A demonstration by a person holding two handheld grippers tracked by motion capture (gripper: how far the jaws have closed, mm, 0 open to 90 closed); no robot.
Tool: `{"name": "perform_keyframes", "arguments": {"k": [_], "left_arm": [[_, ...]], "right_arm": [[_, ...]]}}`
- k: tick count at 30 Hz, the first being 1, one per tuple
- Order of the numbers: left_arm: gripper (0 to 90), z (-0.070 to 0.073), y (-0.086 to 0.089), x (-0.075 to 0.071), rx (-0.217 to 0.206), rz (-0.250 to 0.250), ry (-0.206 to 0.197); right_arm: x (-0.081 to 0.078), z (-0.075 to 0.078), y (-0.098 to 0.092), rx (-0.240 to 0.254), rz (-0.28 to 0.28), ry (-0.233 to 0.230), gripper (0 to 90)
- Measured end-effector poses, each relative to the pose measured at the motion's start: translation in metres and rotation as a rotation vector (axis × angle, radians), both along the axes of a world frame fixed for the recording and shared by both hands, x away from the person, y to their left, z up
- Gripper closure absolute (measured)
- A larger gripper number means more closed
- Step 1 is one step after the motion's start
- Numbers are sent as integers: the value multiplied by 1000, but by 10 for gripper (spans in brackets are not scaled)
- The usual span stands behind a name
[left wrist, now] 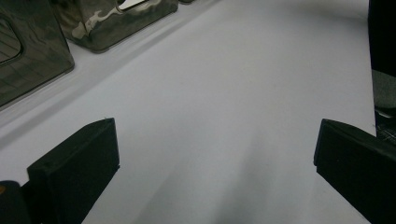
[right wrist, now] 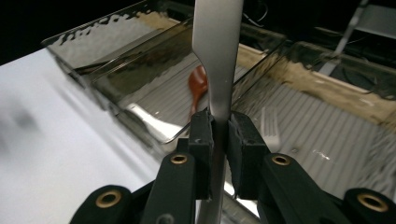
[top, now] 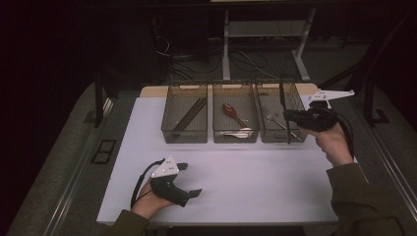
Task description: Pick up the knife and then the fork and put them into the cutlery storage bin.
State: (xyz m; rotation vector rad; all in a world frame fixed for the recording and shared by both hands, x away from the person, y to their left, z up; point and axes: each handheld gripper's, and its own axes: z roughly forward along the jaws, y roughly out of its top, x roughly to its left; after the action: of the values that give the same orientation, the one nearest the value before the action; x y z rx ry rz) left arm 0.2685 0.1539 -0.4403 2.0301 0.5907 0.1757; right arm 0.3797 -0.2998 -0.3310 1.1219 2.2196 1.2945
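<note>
White tabletop (top: 236,177) spans middle of high view. Three smoky see-through bins stand in row at far edge. Left bin (top: 184,139) holds dark chopsticks (top: 189,117) lying slantwise. Middle bin (top: 235,139) holds reddish-brown spoon (top: 232,113) and pale metal spoon (top: 236,133) near front wall. Beyond table, white desk legs (top: 226,44) and tangled cables (top: 246,61) on dark floor. Black floor socket plate (top: 103,151) left of table.
</note>
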Motion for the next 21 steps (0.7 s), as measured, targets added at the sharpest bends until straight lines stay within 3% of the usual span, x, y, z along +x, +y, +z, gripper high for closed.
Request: {"name": "perform_keyframes", "arguments": {"k": [12,21], "left_arm": [[0,0,0,1,5,-3,0],[0,0,0,0,4,-5,1]], "right_arm": [[35,12,-19,-26,-120,-18,797],[60,-5,-29,-84,-187,36,796]]}}
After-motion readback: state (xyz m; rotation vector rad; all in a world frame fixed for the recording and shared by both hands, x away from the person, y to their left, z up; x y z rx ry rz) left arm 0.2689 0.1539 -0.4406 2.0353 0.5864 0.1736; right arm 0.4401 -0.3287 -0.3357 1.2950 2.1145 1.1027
